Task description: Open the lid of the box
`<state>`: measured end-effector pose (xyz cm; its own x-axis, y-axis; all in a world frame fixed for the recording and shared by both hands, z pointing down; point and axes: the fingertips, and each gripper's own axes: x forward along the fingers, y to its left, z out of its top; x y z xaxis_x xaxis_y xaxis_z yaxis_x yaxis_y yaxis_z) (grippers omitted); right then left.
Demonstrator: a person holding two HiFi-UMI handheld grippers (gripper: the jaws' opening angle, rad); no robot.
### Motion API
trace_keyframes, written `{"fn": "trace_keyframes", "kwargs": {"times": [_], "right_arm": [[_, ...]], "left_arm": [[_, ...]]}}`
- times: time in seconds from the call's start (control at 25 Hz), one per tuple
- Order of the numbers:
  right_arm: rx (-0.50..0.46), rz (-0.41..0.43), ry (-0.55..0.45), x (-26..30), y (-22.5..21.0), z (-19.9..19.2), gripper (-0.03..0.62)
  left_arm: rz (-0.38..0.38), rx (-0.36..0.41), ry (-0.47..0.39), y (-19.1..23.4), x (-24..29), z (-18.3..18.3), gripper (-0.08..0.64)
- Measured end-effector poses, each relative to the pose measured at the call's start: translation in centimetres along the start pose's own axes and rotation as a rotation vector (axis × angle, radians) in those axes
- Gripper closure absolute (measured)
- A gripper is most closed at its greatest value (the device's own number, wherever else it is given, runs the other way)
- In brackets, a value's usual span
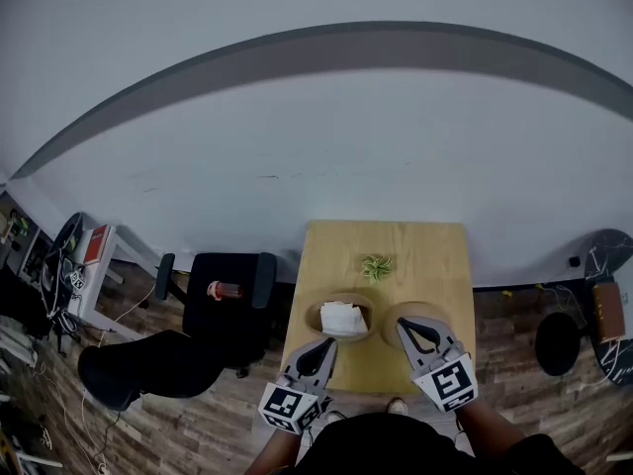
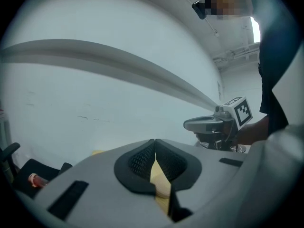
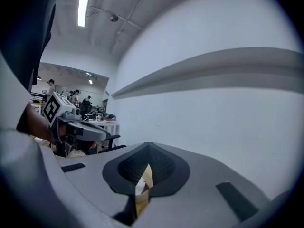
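A round wooden box (image 1: pixel 341 308) stands open on the wooden table (image 1: pixel 435 255), with white paper inside it. Just right of it lies a second round wooden piece (image 1: pixel 427 310), apparently the lid, partly hidden by my right gripper (image 1: pixel 403 323). That gripper hovers over it with its jaws shut and nothing between them (image 3: pixel 149 145). My left gripper (image 1: pixel 329 344) hangs at the table's near edge, in front of the box. Its jaws also meet at the tips and hold nothing (image 2: pixel 155 141). Each gripper view looks level at the pale wall and shows the other gripper beside it.
A small green plant (image 1: pixel 377 265) sits on the table behind the box. Left of the table stand a black office chair (image 1: pixel 229 300) with a red bottle (image 1: pixel 224 290) on it, and a second black seat (image 1: pixel 143 366). A cluttered desk (image 1: pixel 94 265) fills the far left.
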<state>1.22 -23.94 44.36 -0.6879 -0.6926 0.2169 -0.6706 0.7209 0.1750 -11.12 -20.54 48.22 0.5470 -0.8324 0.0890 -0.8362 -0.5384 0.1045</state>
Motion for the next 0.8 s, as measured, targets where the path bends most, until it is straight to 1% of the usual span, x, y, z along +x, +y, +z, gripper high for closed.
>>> {"fn": "trace_keyframes", "kwargs": {"times": [0.08,0.16,0.28,0.36,0.44,0.52,0.68,0.8], "right_arm": [[0.023,-0.027,-0.031,-0.4,-0.5,1.0,0.574],[0.025,-0.041,-0.052,-0.7,-0.7,1.7,0.574],[0.024,-0.029,-0.064,-0.8,-0.4,2.4,0.574],[0.022,-0.005,-0.049,-0.6,0.2,2.4,0.574],[-0.003,0.025,-0.018,-0.4,1.2,2.2,0.574],[-0.025,0.042,-0.013,-0.4,2.1,2.0,0.574],[-0.023,0.041,-0.026,-0.3,2.3,2.1,0.574],[-0.02,0.034,-0.009,-0.4,2.3,2.2,0.574]], "left_arm": [[0.021,-0.001,-0.019,0.4,-0.1,0.9,0.54],[0.027,-0.007,-0.034,0.7,-0.3,1.3,0.54],[0.019,-0.002,-0.039,0.5,-0.4,1.7,0.54],[0.018,-0.009,-0.042,0.4,-0.5,1.9,0.54],[0.02,-0.029,-0.05,0.2,-0.6,2.1,0.54],[0.019,-0.047,-0.059,-0.2,-0.7,2.2,0.54],[0.004,-0.042,-0.056,-0.7,-0.6,2.1,0.54],[0.004,-0.04,-0.057,-0.7,-0.8,2.1,0.54]]}}
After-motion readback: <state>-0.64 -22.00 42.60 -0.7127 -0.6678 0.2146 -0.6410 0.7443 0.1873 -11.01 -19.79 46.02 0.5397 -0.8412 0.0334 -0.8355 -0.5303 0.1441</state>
